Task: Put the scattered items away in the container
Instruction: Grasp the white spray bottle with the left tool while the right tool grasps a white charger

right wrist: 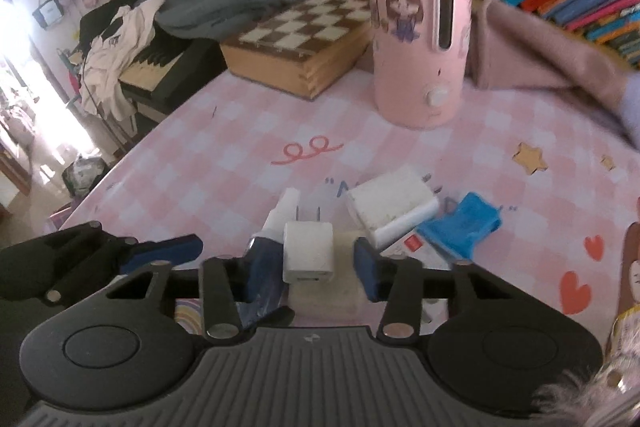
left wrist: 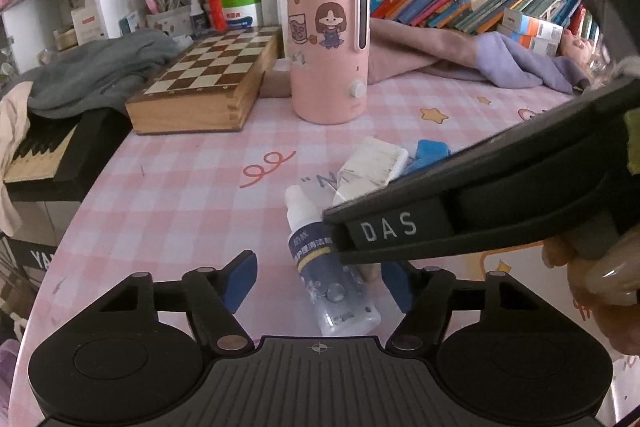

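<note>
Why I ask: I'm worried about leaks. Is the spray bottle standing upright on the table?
No, the spray bottle lies on its side on the pink checked tablecloth, white nozzle pointing away from the camera.

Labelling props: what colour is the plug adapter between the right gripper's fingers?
White plug adapter, two metal prongs; clearest in the right wrist view.

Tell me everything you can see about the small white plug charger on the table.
The white plug charger is a small, rounded cube of matte white plastic. Two metal prongs stick out of its far face, pointing away from the camera, and a slot-like port shows on its near face. It lies on the pink checked tablecloth, right beside a spray bottle on its left. It sits between the blue pads of the right tool, which do not visibly press it.
</note>
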Motion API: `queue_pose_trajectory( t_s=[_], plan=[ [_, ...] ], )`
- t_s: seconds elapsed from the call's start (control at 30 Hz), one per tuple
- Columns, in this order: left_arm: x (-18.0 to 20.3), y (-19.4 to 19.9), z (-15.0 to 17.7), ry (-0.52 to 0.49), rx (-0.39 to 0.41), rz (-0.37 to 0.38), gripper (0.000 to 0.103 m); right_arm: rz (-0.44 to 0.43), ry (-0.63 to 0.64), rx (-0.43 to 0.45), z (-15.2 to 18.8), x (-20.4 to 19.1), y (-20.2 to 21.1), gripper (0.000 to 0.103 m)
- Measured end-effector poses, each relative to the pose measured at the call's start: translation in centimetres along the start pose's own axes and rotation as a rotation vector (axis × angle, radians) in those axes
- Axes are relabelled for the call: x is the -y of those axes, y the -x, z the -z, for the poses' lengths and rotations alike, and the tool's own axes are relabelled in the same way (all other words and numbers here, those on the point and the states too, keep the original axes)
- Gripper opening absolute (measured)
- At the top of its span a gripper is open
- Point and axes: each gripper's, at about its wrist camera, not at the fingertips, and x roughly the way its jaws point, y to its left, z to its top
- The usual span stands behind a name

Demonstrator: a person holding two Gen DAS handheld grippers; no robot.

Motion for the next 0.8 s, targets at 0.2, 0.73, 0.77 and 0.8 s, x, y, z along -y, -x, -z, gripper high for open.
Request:
queue_pose_trajectory(
  t_s=[0.2,0.73,0.77,0.8],
  plan=[
    [-0.4,-1.0,-0.3,0.025,-0.033,0.022,0.048,-0.004,-0.038,0.031,-0.1,1.2,0.9,0.026],
    [-1.1,-2.5,-0.4,0.074,-0.114,0.035,0.031,0.040,-0.056,0.060,0.9,2.0,3.5,0.026],
    [-1.2,-2.1,-0.4,0.080,-0.108,0.039,0.031,0.040,-0.057,0.062,0.9,2.0,3.5,0.026],
    [-1.3,-1.8,-0.5,0.083,-0.098,0.040,0.031,0.040,-0.059,0.066,1.0,2.0,3.7,0.026]
  ],
)
